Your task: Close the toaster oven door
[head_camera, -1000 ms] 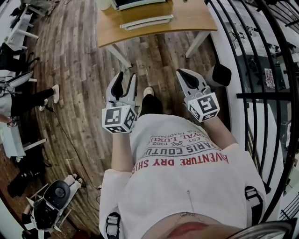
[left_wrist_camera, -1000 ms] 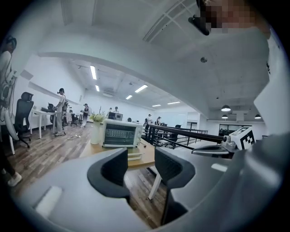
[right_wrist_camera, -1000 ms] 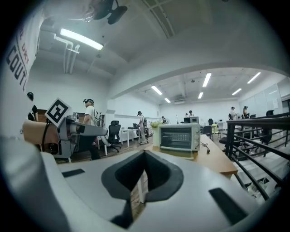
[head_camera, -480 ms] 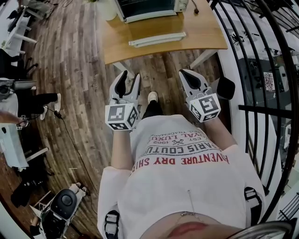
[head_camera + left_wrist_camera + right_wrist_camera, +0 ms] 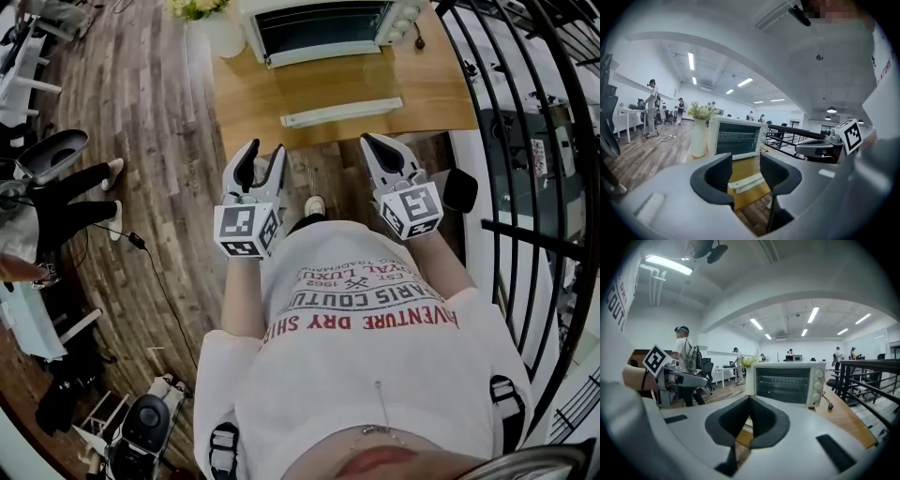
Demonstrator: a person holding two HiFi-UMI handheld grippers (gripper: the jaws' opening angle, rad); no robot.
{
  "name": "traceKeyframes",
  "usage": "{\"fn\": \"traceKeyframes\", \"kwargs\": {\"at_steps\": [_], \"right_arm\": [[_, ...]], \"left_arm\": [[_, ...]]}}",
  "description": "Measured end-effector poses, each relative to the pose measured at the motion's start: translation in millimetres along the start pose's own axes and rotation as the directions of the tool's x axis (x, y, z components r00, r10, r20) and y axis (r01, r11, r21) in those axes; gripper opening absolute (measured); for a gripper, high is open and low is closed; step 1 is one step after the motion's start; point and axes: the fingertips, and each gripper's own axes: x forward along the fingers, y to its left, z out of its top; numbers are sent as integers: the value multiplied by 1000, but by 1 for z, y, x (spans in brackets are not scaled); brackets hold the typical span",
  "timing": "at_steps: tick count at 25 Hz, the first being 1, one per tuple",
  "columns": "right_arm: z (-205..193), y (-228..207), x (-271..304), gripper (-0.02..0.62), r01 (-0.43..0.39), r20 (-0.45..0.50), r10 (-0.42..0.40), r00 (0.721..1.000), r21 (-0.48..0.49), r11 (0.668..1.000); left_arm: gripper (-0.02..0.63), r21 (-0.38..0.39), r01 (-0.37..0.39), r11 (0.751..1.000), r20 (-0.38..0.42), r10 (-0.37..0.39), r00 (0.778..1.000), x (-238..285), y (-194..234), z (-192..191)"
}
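Head view: toaster oven [image 5: 323, 28] sits crosswise, open door [image 5: 342, 112] toward the person.

The toaster oven [image 5: 323, 26] stands at the back of the surface [image 5: 441, 94], its door [image 5: 337, 89] lying flat before it, a vase [image 5: 223, 36] just left, and the left gripper [image 5: 262, 157] and right gripper [image 5: 373, 142] side by side near the front edge.
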Motion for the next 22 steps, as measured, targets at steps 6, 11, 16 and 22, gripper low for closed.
{"fn": "traceKeyframes", "kwargs": {"at_steps": [6, 11, 16, 22], "right_arm": [[-7, -23, 35, -9, 8, -34, -6, 999, 38, 999], [-24, -31, 46, -11, -31, -76, 33, 997, 30, 999], [-40, -56, 86, -11, -105, -116, 109, 987, 38, 994], [-53, -66, 86, -11, -156, -144, 163, 976, 58, 986]], "left_arm": [[170, -61, 24, 998, -86, -29, 996, 38, 16, -24], [170, -92, -5, 996, -186, -12, 982, 50, 16, -65], [170, -151, -83, 985, -243, 45, 969, 89, 44, -106], [170, -177, -150, 973, -323, 87, 943, 100, 35, -153]]}}
